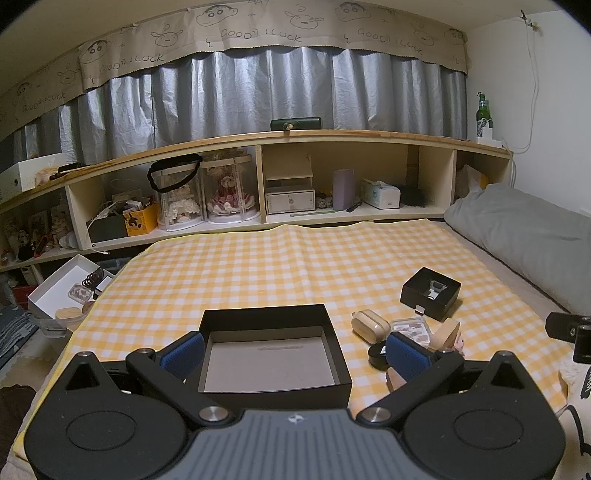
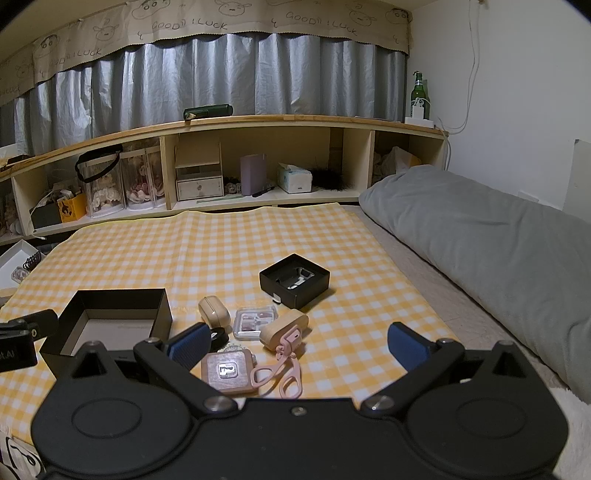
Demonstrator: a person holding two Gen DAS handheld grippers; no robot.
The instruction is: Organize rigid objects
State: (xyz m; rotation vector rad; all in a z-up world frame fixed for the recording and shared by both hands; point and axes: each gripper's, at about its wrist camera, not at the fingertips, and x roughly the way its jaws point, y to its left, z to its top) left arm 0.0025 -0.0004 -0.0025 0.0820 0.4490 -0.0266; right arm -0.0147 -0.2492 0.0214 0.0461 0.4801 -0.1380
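"GOOD LUCK" is showing repeatedly, hand-lettered among cartoon faces, along the beige valance [image 1: 258,33] [image 2: 221,22] hanging above the grey curtain; nothing else is reading clearly

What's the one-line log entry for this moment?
left gripper: open, over empty black box | right gripper: open, above pink eyelash curler | nothing held
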